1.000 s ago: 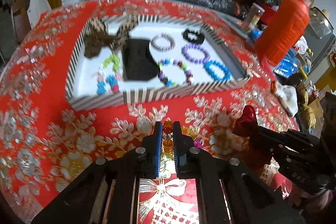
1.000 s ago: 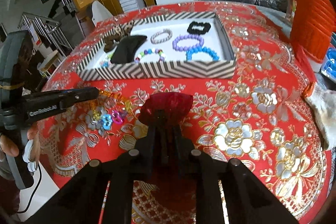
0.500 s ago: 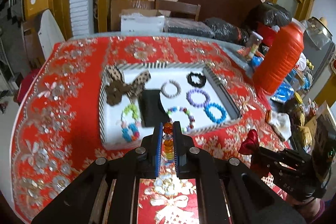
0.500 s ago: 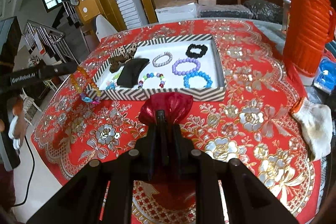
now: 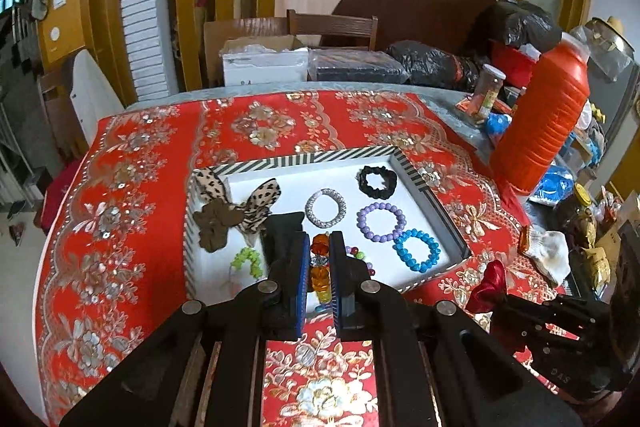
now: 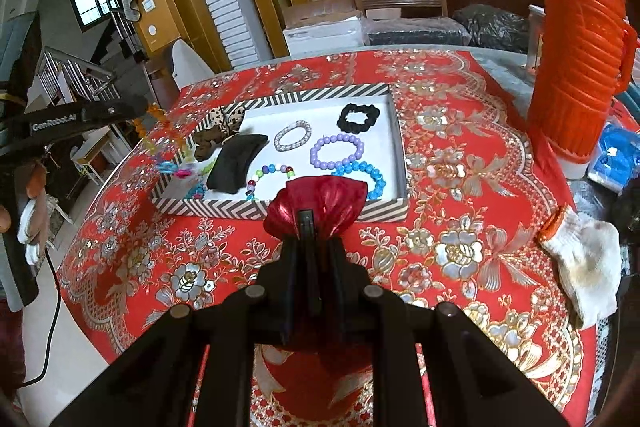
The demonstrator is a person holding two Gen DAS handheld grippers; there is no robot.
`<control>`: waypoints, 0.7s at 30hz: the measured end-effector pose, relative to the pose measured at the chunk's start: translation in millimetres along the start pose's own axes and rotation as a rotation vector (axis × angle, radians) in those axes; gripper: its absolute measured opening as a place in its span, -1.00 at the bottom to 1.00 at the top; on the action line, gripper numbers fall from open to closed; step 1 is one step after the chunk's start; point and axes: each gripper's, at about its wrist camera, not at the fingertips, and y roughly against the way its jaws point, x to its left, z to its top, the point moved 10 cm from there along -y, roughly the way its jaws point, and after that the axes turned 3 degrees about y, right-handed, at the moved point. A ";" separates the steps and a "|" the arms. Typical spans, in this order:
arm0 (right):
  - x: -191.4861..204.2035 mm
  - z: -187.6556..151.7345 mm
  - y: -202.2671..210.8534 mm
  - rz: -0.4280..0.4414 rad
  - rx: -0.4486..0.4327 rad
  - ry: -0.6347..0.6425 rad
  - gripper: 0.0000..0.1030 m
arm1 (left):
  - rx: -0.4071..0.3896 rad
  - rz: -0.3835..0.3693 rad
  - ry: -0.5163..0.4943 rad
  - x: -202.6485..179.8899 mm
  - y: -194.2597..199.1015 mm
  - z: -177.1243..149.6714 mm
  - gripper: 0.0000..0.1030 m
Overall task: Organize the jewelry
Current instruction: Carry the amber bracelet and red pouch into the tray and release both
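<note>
My left gripper (image 5: 320,259) is shut on an orange beaded bracelet (image 5: 320,271) and holds it high above the near left side of the striped tray (image 5: 424,183). In the right wrist view the bracelet (image 6: 160,139) hangs from the left gripper (image 6: 140,107), its coloured beads over the tray's left corner. My right gripper (image 6: 306,219) is shut on a red satin pouch (image 6: 320,199) above the cloth, just in front of the tray (image 6: 400,163). The tray holds a purple bracelet (image 5: 380,221), a blue one (image 5: 416,251), a white one (image 5: 325,207), a black scrunchie (image 5: 377,181) and a black cushion (image 6: 236,163).
A tall orange jug (image 5: 544,119) stands right of the tray. A white glove (image 6: 584,259) lies on the red cloth at the right. Jars and bags crowd the table's far right. A leopard-print bow (image 5: 236,203) lies in the tray's left part.
My left gripper has risen with the bracelet and moved towards the tray, so the bracelet now hangs over the tray's left corner. The right gripper has lifted a little with the pouch.
</note>
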 end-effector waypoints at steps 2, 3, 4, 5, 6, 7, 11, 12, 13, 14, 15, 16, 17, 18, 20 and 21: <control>-1.3 2.2 -3.3 -0.003 0.005 -0.001 -0.69 | 0.004 0.003 -0.008 -4.0 -7.2 2.7 -1.00; -2.1 3.8 -5.1 -0.003 0.007 -0.004 -0.69 | 0.004 0.005 -0.014 -6.1 -10.8 4.7 -1.00; -2.5 5.1 -6.4 -0.003 0.009 -0.007 -0.69 | 0.004 0.008 -0.018 -7.3 -13.9 6.7 -1.00; -3.3 7.3 -8.2 -0.001 0.012 -0.012 -0.69 | 0.004 0.011 -0.022 -8.5 -17.5 9.2 -1.00; -4.1 9.3 -9.8 -0.001 0.015 -0.016 -0.69 | 0.005 0.011 -0.025 -9.7 -20.7 11.5 -1.00; -4.4 11.0 -11.0 -0.001 0.017 -0.015 -0.69 | 0.007 0.012 -0.028 -10.7 -24.2 14.1 -1.00; -7.0 21.7 -17.3 -0.013 0.020 -0.009 -0.69 | 0.017 0.021 -0.032 -11.2 -37.8 22.3 -1.00; -7.8 24.3 -19.4 -0.014 0.021 -0.012 -0.69 | 0.019 0.023 -0.034 -10.9 -41.4 24.8 -1.00; -8.6 27.0 -21.2 -0.015 0.019 -0.014 -0.69 | 0.017 0.027 -0.037 -10.5 -44.3 27.4 -1.00; -9.2 30.1 -23.3 -0.016 0.018 -0.015 -0.69 | 0.015 0.034 -0.040 -10.1 -47.6 30.4 -1.00; -9.8 33.0 -25.9 -0.018 0.019 -0.015 -0.69 | 0.017 0.037 -0.042 -10.4 -51.4 33.5 -1.00; -9.7 35.5 -28.0 -0.018 0.021 -0.015 -0.69 | 0.020 0.039 -0.044 -10.8 -55.6 36.9 -1.00; -9.4 38.5 -31.1 -0.019 0.025 -0.012 -0.69 | 0.017 0.046 -0.049 -10.9 -59.9 41.5 -1.00; -9.1 41.0 -33.4 -0.021 0.028 -0.009 -0.69 | 0.014 0.051 -0.052 -10.9 -62.6 45.1 -1.00; -8.4 46.6 -37.6 -0.027 0.030 0.003 -0.69 | 0.012 0.054 -0.053 -11.1 -69.3 52.3 -1.00; -8.3 49.3 -39.7 -0.029 0.032 0.007 -0.69 | 0.013 0.056 -0.054 -11.1 -72.5 55.2 -1.00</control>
